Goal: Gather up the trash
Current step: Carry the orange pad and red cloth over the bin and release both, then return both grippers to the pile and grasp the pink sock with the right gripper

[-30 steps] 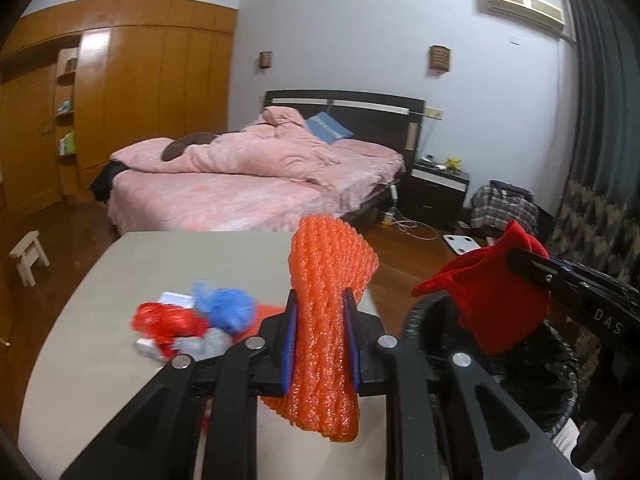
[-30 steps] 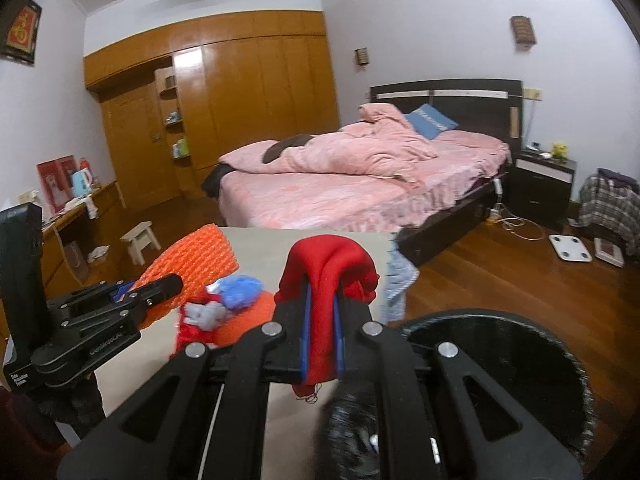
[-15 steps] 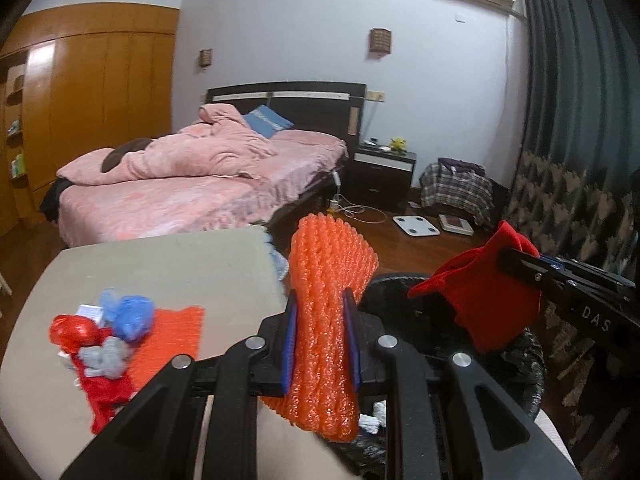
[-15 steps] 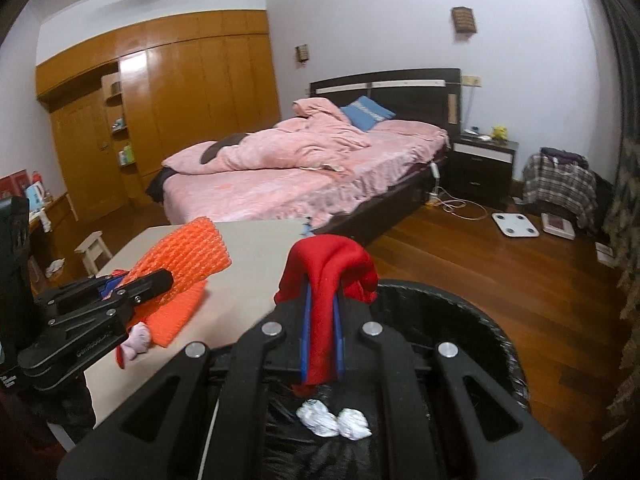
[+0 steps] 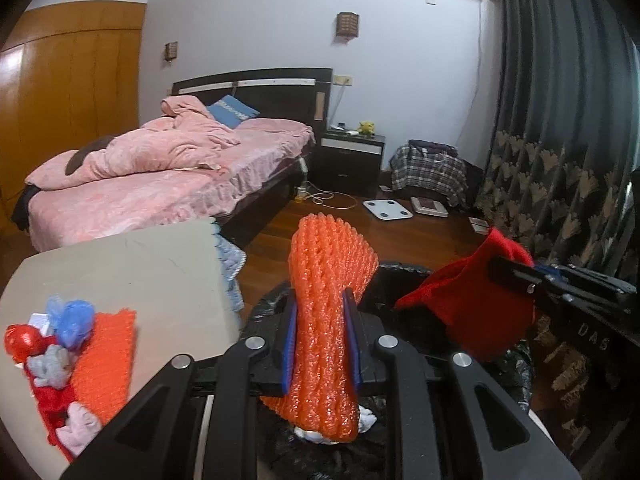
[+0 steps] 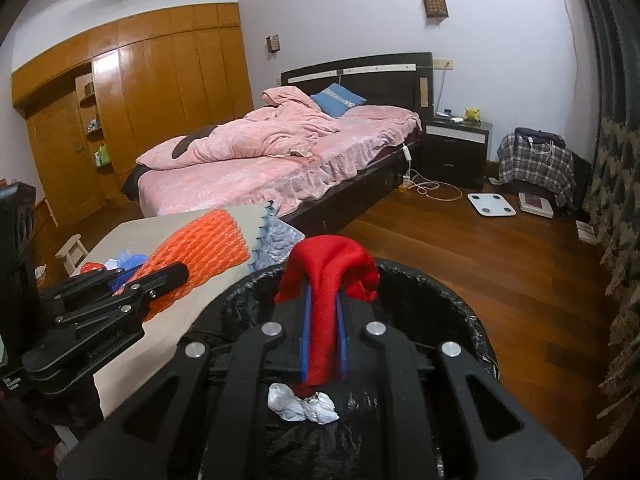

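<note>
Both claws, still clamping trash, now overhang bin [image 6: 460,300].

Black bag-lined round trash bin [image 6: 460,304]: near rim hidden behind right gripper [image 6: 322,336]. Crumpled white wrappers [image 6: 316,406]: partly covered by clamped red cloth [image 6: 328,276]. Red rag pile [image 5: 48,404], left of left gripper [image 5: 322,344]: blurred, edge-cropped.

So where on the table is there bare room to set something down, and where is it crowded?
The table is bare across its far half, from the trash pile toward the bed-side edge and the corner with the blue cloth. The crowded part is the near left corner: the orange net sheet, blue net, red ball and grey scraps lie bunched together there.
</note>
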`<control>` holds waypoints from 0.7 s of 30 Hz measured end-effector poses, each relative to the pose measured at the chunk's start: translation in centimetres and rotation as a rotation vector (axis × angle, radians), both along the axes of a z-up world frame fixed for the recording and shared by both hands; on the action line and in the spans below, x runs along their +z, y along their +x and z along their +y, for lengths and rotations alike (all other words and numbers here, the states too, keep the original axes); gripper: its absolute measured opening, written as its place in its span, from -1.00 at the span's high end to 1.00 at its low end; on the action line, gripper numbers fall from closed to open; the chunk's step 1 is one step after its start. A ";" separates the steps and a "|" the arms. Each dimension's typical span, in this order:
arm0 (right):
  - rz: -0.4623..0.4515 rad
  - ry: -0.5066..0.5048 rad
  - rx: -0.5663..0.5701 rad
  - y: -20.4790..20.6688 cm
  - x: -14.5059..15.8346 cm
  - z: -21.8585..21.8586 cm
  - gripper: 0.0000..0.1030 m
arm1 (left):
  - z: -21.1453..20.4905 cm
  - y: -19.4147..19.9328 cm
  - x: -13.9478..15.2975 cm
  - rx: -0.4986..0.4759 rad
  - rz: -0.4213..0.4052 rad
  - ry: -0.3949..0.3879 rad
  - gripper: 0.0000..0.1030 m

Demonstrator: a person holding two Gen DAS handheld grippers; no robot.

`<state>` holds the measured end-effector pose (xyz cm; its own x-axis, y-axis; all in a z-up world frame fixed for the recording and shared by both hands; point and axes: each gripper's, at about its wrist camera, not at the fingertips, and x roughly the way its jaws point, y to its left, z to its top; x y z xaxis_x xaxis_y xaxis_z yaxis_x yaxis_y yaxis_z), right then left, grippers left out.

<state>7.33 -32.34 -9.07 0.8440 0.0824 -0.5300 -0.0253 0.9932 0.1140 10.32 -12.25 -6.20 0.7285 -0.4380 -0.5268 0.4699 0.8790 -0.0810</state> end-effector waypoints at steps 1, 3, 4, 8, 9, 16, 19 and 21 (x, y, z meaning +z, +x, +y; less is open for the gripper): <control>0.010 -0.003 -0.010 0.1 -0.2 -0.3 0.73 | -0.2 0.2 -0.1 -0.004 0.003 0.004 0.52; 0.025 -0.004 -0.029 0.2 -0.5 -0.7 0.43 | -0.5 0.4 -0.3 -0.013 0.017 0.003 0.16; 0.030 -0.006 -0.038 0.2 -0.6 -0.9 0.37 | -0.5 0.6 -0.5 -0.013 0.025 0.001 0.11; 0.039 -0.014 -0.070 0.0 -1.0 -1.5 0.00 | -0.2 0.8 -0.8 0.000 0.033 0.010 -0.02; 0.037 -0.015 -0.079 -0.1 -1.0 -1.6 -0.11 | 0.0 0.9 -0.8 0.007 0.030 0.013 -0.06; -0.023 -0.049 -0.128 -0.8 -0.4 -1.2 -0.87 | 3.5 0.0 0.3 0.108 -0.032 0.016 -0.58; -0.042 -0.031 -0.111 -0.7 0.1 -0.6 -0.89 | 5.5 -0.2 0.9 0.155 -0.055 0.020 -0.80; -0.049 -0.019 -0.093 -0.3 0.3 0.3 -0.89 | 7.1 -0.5 1.3 0.185 -0.070 0.026 -0.85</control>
<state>7.04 -32.07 -8.77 0.8725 -0.0072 -0.4886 0.0620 0.9934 0.0962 9.80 -5.12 -4.90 0.8308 -0.2801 -0.4809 0.3036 0.9523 -0.0302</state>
